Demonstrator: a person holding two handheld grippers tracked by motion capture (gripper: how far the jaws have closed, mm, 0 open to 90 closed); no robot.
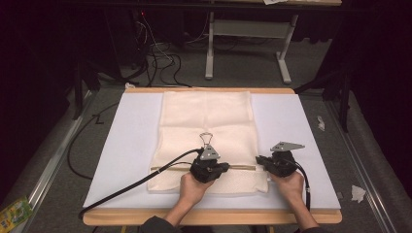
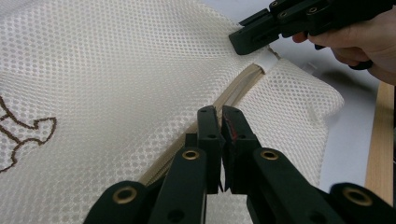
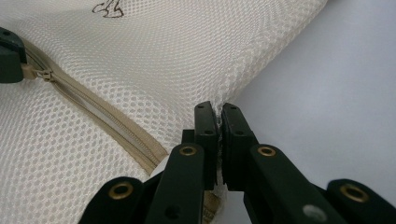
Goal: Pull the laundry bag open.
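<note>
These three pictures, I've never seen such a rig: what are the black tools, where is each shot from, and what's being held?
A person at a table holds a tool in each hand. The wide picture looks down from above; the two close-ups come from cameras riding on each tool. On the white board lies a cream mesh laundry bag with a tan zipper. The left hand-held gripper is shut at the zipper slider, as the right gripper view shows at its left edge. The right hand-held gripper is shut on the bag's edge near the zipper's end.
</note>
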